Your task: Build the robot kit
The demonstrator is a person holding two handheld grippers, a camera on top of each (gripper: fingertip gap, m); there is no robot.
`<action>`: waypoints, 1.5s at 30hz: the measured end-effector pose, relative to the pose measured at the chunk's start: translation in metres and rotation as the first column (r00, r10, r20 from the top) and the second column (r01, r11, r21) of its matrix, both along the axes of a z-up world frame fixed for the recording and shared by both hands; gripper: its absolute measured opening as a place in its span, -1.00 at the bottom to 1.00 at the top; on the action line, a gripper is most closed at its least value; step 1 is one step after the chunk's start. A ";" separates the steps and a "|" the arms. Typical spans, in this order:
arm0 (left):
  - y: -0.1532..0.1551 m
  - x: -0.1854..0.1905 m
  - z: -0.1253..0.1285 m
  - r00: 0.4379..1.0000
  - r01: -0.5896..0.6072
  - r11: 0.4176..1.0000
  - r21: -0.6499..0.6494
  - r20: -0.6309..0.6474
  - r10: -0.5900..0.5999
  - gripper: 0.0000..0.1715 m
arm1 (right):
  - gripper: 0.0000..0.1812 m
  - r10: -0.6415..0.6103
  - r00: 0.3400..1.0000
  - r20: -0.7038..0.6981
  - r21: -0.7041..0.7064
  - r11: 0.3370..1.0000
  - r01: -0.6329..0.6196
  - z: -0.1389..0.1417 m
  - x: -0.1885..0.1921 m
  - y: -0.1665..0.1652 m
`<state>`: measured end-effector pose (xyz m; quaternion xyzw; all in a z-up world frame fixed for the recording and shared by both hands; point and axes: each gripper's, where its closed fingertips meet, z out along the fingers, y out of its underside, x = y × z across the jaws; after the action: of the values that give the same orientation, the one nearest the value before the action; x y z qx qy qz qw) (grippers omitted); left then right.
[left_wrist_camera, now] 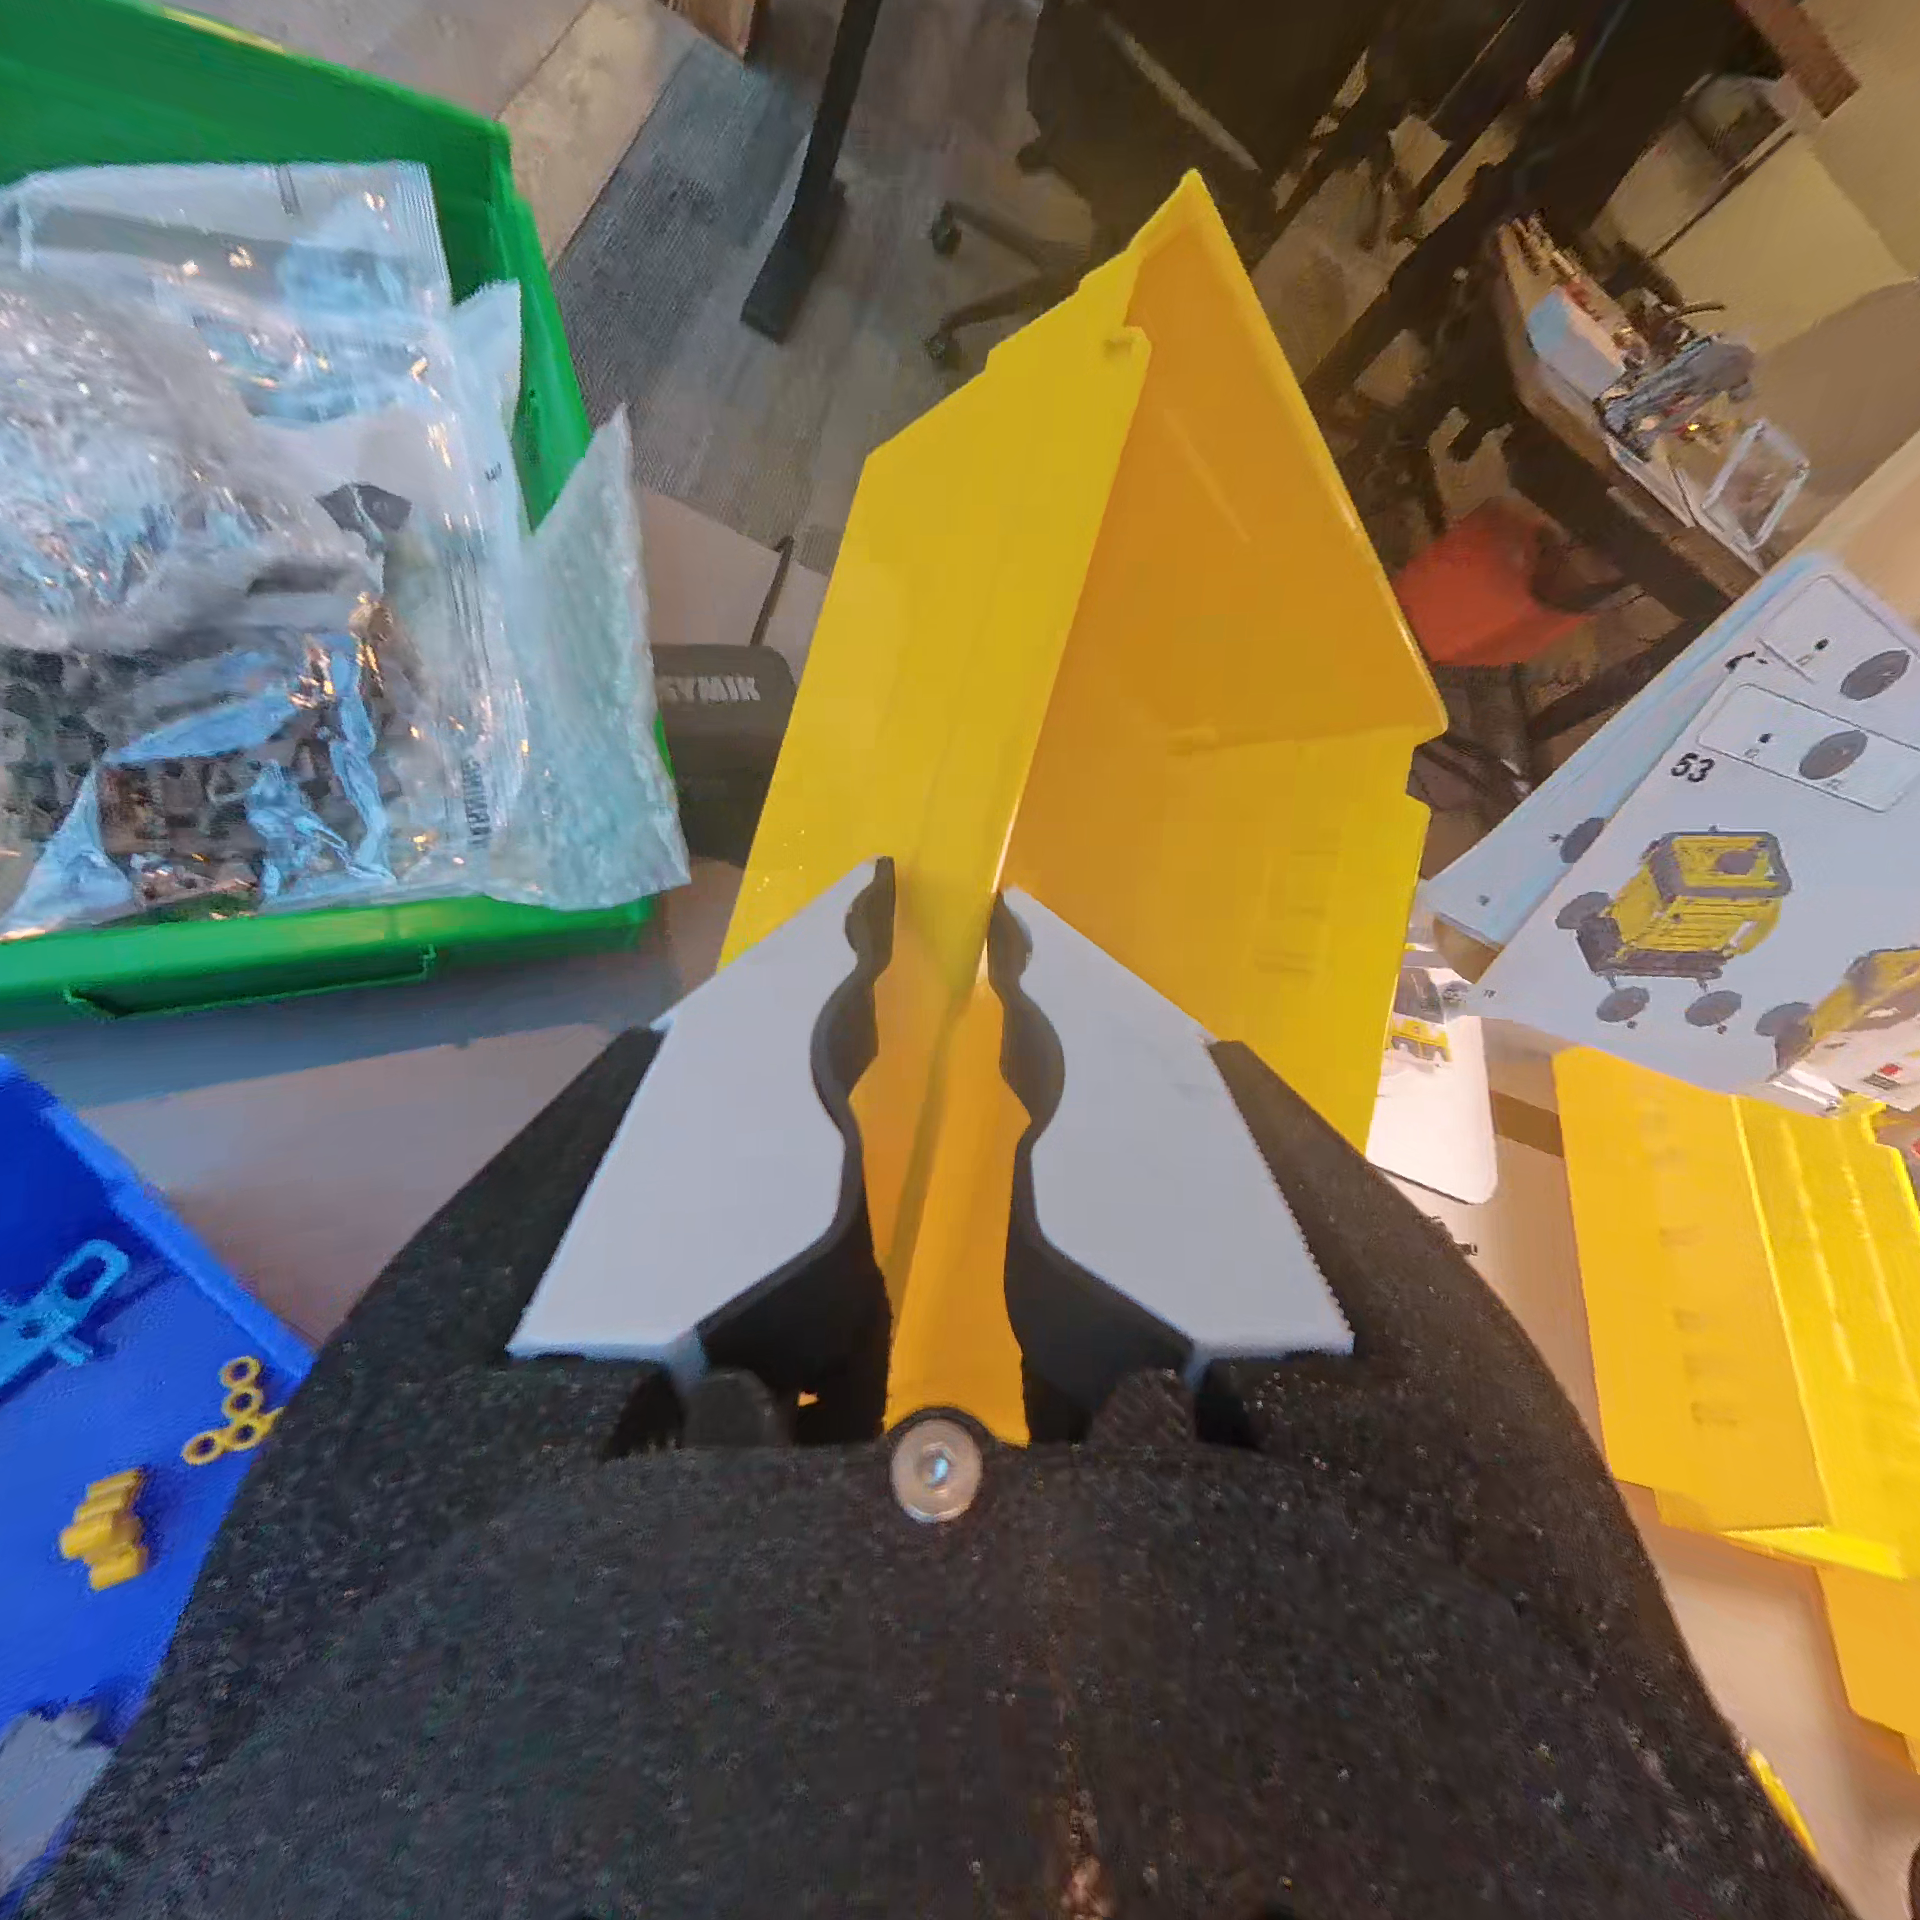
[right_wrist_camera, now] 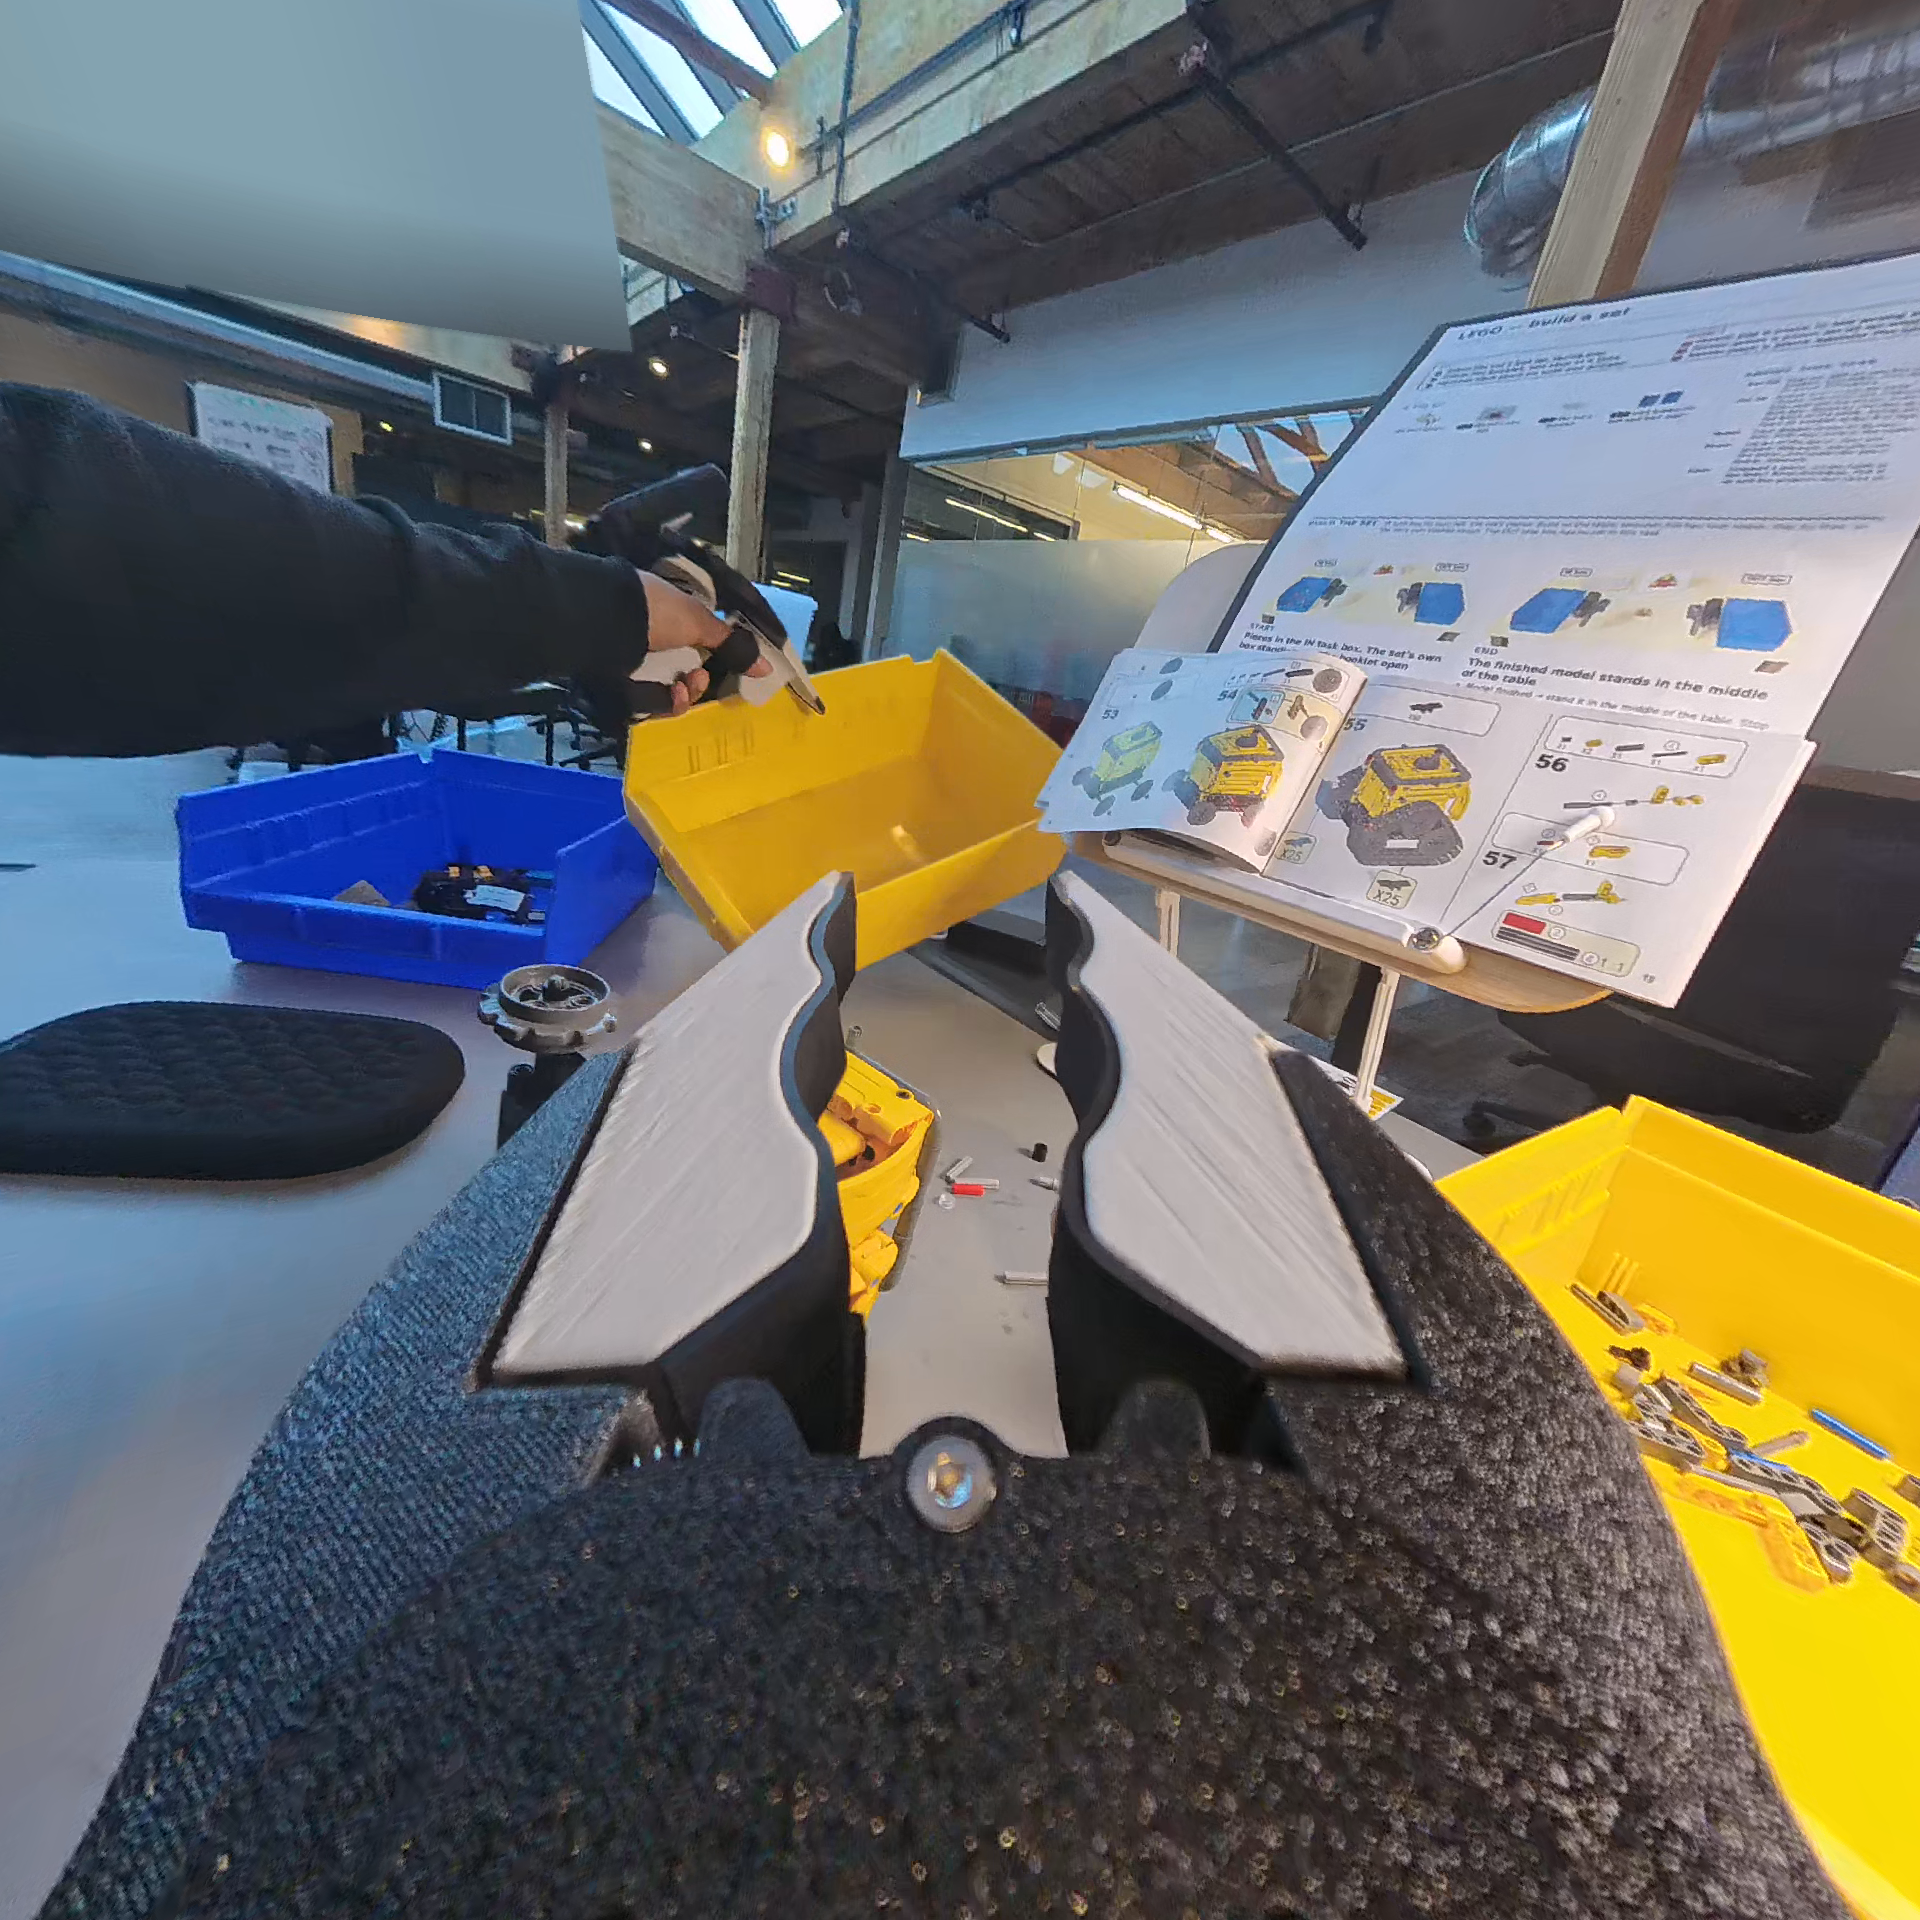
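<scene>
Up close in the left wrist view, the left gripper (left_wrist_camera: 940, 914) has its 2 grey fingers nearly together, pinching the thin wall of an empty yellow plastic bin (left_wrist_camera: 1143, 644), which runs between them and rises tilted beyond the tips. In the right wrist view the same left gripper (right_wrist_camera: 800, 691) shows farther off, held by a hand in a black sleeve (right_wrist_camera: 312, 582), gripping the rim of that yellow plastic bin (right_wrist_camera: 831, 800), which hangs tilted above the grey table (right_wrist_camera: 156, 1299) with its open side facing the camera.

The right gripper (right_wrist_camera: 951, 914) has its jaws parted with a clear gap and nothing between them. It hovers over the table; below its left finger lies a partly built yellow toy model (right_wrist_camera: 873, 1164), and a few small loose pins (right_wrist_camera: 971, 1184) lie scattered on the bare surface under the gap.

Left of the held bin stands a blue plastic bin (right_wrist_camera: 416, 862) with a few dark parts inside, and a black padded mat (right_wrist_camera: 218, 1086) lies in front of it. A second yellow bin (right_wrist_camera: 1714, 1299), holding grey and yellow small parts, sits at the right. An open instruction booklet (right_wrist_camera: 1403, 810) rests on a stand behind the table. The left wrist view also shows a green plastic crate (left_wrist_camera: 312, 956) filled with clear plastic bags of parts (left_wrist_camera: 260, 582).
</scene>
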<state>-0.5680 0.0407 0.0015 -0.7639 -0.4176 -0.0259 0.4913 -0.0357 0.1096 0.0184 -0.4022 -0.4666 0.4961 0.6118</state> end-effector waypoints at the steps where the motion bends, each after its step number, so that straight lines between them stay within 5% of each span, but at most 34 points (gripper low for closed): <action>1: 0.003 0.002 -0.006 1.000 -0.008 1.000 -0.019 0.009 0.008 -0.84 | -0.60 0.001 1.000 -0.004 -0.002 1.000 -0.001 0.001 0.001 0.000; 8: 0.017 0.023 -0.039 0.995 -0.019 1.000 -0.022 0.099 0.021 -0.89 | -0.60 0.001 0.999 -0.044 -0.028 1.000 -0.002 0.011 0.010 0.002; 12: 0.020 0.043 -0.045 0.991 0.114 0.990 -0.082 0.073 -0.108 -0.91 | -0.61 -0.002 0.998 -0.066 -0.054 0.999 -0.002 0.015 0.015 0.006; 15: 0.023 0.059 -0.037 0.962 0.248 0.953 -0.173 -0.069 -0.263 -0.86 | -0.61 0.001 0.997 -0.081 -0.071 0.997 -0.007 0.017 0.017 0.008; 17: 0.032 0.097 -0.038 0.850 0.466 0.841 -0.277 -0.123 -0.512 -0.79 | -0.61 -0.001 0.996 -0.084 -0.072 0.997 -0.005 0.018 0.018 0.009; 19: 0.029 0.145 -0.055 0.659 0.661 0.624 -0.416 -0.076 -0.749 -0.62 | -0.61 -0.005 0.997 -0.077 -0.071 0.997 -0.001 0.016 0.018 0.010; 22: 0.009 0.193 -0.085 0.398 0.753 0.320 -0.574 0.011 -0.917 -0.40 | -0.61 -0.007 0.998 -0.066 -0.074 0.997 0.002 0.012 0.015 0.011; 25: -0.019 0.212 -0.126 0.286 0.758 0.097 -0.645 0.195 -0.938 -0.24 | -0.61 -0.003 0.999 -0.054 -0.074 0.997 -0.001 0.008 0.012 0.011; 30: -0.051 0.214 -0.186 0.222 0.648 -0.163 -0.744 0.389 -0.894 -0.20 | -0.61 -0.003 1.000 -0.020 -0.071 0.997 0.001 -0.002 0.005 0.011; 33: -0.044 0.210 -0.197 0.269 0.563 -0.173 -0.808 0.378 -0.886 -0.48 | -0.61 -0.002 1.000 0.001 -0.080 0.997 0.002 -0.009 0.002 0.013; 35: -0.032 0.217 -0.197 0.321 0.588 -0.103 -0.802 0.349 -0.880 -0.71 | -0.61 0.000 1.000 0.012 -0.092 0.996 0.002 -0.014 -0.001 0.015; 45: -0.007 0.202 -0.195 0.477 0.557 0.090 -0.826 0.230 -0.848 -0.71 | -0.61 0.010 0.999 0.045 -0.110 0.994 -0.005 -0.026 -0.007 0.016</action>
<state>-0.3656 0.0335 -0.1937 -0.9880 0.1350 0.0561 0.0501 -0.0430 0.1258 -0.0078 -0.4448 -0.4540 0.5141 0.5759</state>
